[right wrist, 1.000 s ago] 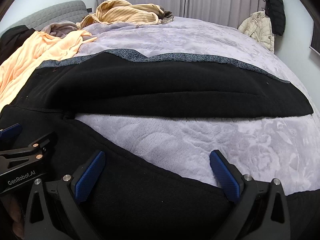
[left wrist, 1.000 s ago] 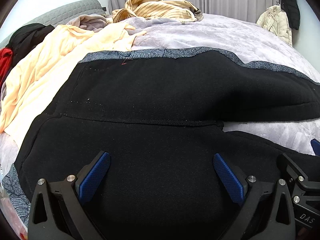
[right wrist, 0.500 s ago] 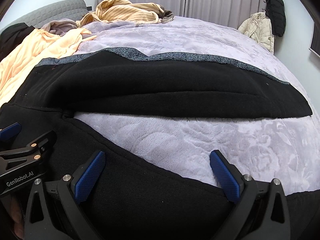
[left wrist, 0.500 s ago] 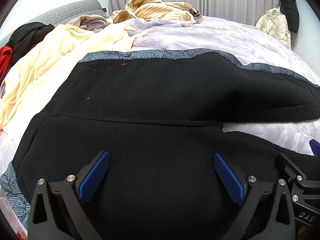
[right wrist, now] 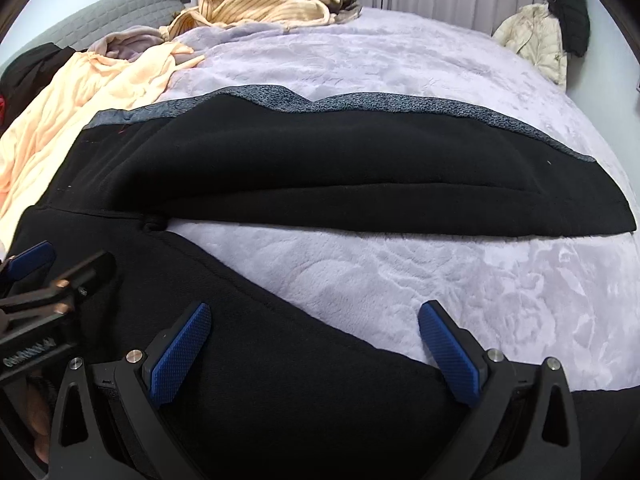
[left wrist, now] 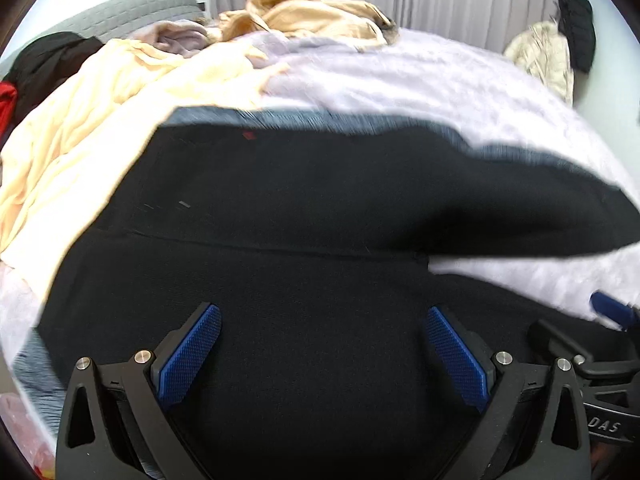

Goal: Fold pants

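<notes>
Black pants (left wrist: 320,208) with a grey patterned side stripe lie spread on the lilac bed; they also show in the right wrist view (right wrist: 320,168). The far leg stretches right, and the near leg runs under both grippers. My left gripper (left wrist: 324,344) is open just above the seat area of the near leg. My right gripper (right wrist: 316,340) is open over the near leg's upper edge, where black cloth meets the blanket (right wrist: 440,280). Each gripper shows at the edge of the other's view: the right one (left wrist: 600,344) and the left one (right wrist: 44,280).
A peach garment (left wrist: 100,120) lies left of the pants. A striped tan garment (right wrist: 260,4) and a grey one sit at the bed's far end. Black and red clothes (left wrist: 24,76) are at far left. Jackets (right wrist: 552,32) hang at the right wall.
The left wrist view has shifted and is motion-blurred; the left gripper is moving, and the pants' waist side looks drawn slightly nearer. The right gripper has barely moved. Both stay open.
</notes>
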`<action>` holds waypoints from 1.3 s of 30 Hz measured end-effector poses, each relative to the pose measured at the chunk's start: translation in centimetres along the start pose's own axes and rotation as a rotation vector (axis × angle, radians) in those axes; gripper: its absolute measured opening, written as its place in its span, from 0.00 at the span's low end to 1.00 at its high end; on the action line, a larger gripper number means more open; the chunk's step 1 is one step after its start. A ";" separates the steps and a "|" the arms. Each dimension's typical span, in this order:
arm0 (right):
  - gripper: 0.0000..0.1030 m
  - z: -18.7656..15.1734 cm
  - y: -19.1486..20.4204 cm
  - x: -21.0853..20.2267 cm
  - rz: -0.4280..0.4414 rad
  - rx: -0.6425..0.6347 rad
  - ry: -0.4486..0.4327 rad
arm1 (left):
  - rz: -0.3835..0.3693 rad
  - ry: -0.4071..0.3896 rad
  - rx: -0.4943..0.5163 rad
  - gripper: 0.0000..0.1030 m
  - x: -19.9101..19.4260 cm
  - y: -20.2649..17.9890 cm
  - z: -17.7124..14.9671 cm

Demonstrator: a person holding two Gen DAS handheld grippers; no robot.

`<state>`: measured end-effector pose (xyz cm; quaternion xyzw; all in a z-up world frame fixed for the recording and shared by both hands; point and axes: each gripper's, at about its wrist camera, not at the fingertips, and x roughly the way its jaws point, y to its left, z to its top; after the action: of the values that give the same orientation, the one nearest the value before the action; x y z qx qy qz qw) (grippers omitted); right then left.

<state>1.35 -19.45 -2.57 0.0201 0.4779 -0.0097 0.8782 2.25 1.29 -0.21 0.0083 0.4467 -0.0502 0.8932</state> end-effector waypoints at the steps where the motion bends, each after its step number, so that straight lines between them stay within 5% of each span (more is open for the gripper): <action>1: 1.00 0.3 0.2 -0.9 0.023 -0.004 -0.019 | 0.002 0.003 -0.010 1.00 -1.0 0.5 0.6; 5: 1.00 2.6 1.8 -5.0 0.123 -0.079 -0.154 | -0.009 -0.004 -0.013 1.00 -2.7 2.4 3.8; 15: 1.00 9.3 6.7 -3.7 0.236 -0.439 -0.128 | 0.067 -0.006 -0.106 1.00 2.9 7.1 7.8; 19: 1.00 12.3 8.6 -0.2 0.269 -0.534 -0.073 | 0.076 0.072 -0.106 1.00 7.3 7.5 5.7; 25: 1.00 16.2 10.9 6.5 0.299 -0.622 0.032 | 0.078 0.000 -0.130 1.00 8.2 7.3 5.0; 31: 1.00 18.9 13.7 12.0 0.338 -0.692 0.115 | 0.069 0.009 -0.139 1.00 8.5 7.3 4.7; 34: 1.00 19.5 14.6 14.7 0.344 -0.736 0.208 | 0.074 0.008 -0.137 1.00 8.5 7.3 4.6; 36: 1.00 19.5 14.6 15.8 0.422 -0.739 0.289 | 0.076 0.011 -0.137 1.00 8.4 7.2 4.5; 38: 0.90 19.6 14.5 15.8 0.478 -0.739 0.324 | 0.072 0.007 -0.140 1.00 8.4 7.3 4.4; 39: 0.70 19.6 14.3 15.4 0.513 -0.744 0.331 | 0.070 0.008 -0.141 1.00 8.4 7.3 4.4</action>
<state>26.68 -5.96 -4.50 -0.1769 0.5621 0.3824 0.7117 11.46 7.64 -4.47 -0.0388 0.4520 0.0127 0.8911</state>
